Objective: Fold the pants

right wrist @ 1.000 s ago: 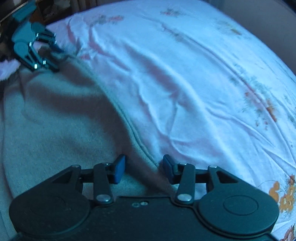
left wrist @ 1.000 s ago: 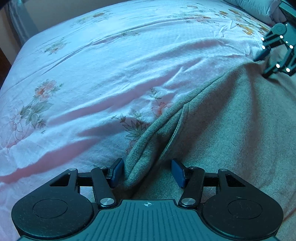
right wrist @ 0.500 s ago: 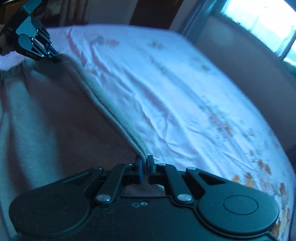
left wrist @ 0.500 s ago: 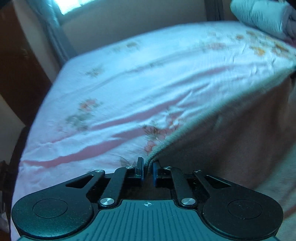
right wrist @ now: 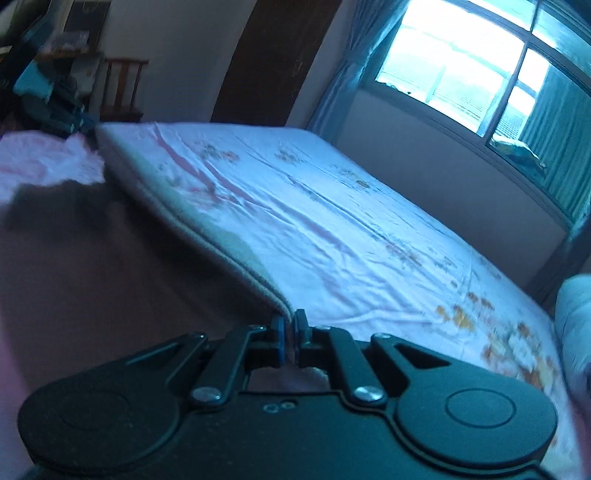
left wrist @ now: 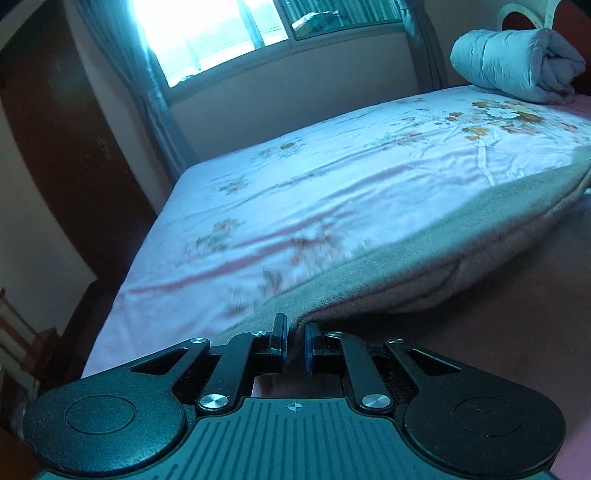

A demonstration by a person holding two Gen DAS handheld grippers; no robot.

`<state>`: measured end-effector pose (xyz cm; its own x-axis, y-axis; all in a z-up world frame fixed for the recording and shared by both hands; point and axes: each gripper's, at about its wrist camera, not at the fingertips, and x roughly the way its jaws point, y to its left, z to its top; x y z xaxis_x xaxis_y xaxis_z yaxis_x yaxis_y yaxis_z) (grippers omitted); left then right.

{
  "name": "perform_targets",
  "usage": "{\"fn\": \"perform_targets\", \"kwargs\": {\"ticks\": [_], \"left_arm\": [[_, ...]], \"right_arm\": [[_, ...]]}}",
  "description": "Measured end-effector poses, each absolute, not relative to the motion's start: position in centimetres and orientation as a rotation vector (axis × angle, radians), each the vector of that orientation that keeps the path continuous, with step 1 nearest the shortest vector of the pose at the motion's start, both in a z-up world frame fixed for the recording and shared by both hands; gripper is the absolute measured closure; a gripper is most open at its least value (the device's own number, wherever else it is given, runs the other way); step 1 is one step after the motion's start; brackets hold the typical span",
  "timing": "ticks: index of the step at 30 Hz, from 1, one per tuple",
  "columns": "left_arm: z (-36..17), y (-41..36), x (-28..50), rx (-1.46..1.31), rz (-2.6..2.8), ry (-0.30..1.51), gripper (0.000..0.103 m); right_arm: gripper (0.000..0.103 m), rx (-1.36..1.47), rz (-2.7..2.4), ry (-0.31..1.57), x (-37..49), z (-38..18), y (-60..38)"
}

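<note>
1. Left wrist view is filled mostly by the bed (left wrist: pixel 332 206), a broad flat mattress under a thin, creased pinkish-white sheet printed with scattered floral sprays; the right wrist view shows the same sheet (right wrist: pixel 351 229) running far toward the wall.
2. Pants (left wrist: pixel 424 258), a soft, fuzzy grey-beige knit with a thick doubled edge, are lifted off the sheet near the cameras; the fabric stretches as a taut ridge from near centre toward the far right in the left view, and from near centre toward the far left in the right view (right wrist: pixel 207 236). Below that ridge the cloth hangs in shadow.
3. Window (left wrist: pixel 258 33), bright and metal-framed with blue curtains beside it, sits in the far wall.
4. Rolled quilt (left wrist: pixel 517 70), puffy and stitched in channels, lies at the far right corner of the bed.
5. Left gripper (left wrist: pixel 295 347), matte black with blue pads, is clamped on the pants' edge, which bunches between the nearly touching pads.
6. Right gripper (right wrist: pixel 290 338), of the same build, pinches the hem's rounded seam, with its pads pressed tight against the cloth.
</note>
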<state>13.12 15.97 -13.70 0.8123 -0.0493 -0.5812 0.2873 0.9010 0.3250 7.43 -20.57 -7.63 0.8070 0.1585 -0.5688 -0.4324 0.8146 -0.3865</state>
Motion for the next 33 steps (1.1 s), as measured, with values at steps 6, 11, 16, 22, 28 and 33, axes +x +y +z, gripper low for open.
{"fn": "perform_targets", "kwargs": {"ticks": [6,11,16,22,28,33], "left_arm": [[-16.5,16.7,6.7,0.376,-0.158,0.63,0.094],[-18.5,16.2,3.8,0.372,-0.14,0.648,0.094],[-21.0,14.8,2.6,0.448,-0.139,0.688,0.094],[-21.1,14.3,2.4,0.461,-0.125,0.703,0.093],[-17.9,16.5,1.4,0.231,-0.104,0.687,0.093],[-17.5,20.3,4.0,-0.148,-0.018,0.758,0.093]], "right_arm": [[0.103,-0.5,0.315,0.56,2.2,-9.4,-19.4],[0.103,-0.455,0.282,0.572,-0.5,-10.4,-19.4],[0.103,-0.501,0.279,0.603,-2.4,-12.1,-18.5],[0.103,-0.551,0.273,0.664,-2.9,-15.1,-18.1],[0.103,-0.525,0.279,0.686,-3.1,-15.0,-17.9],[0.103,-0.448,0.272,0.683,-3.6,-14.3,-18.3]]}}
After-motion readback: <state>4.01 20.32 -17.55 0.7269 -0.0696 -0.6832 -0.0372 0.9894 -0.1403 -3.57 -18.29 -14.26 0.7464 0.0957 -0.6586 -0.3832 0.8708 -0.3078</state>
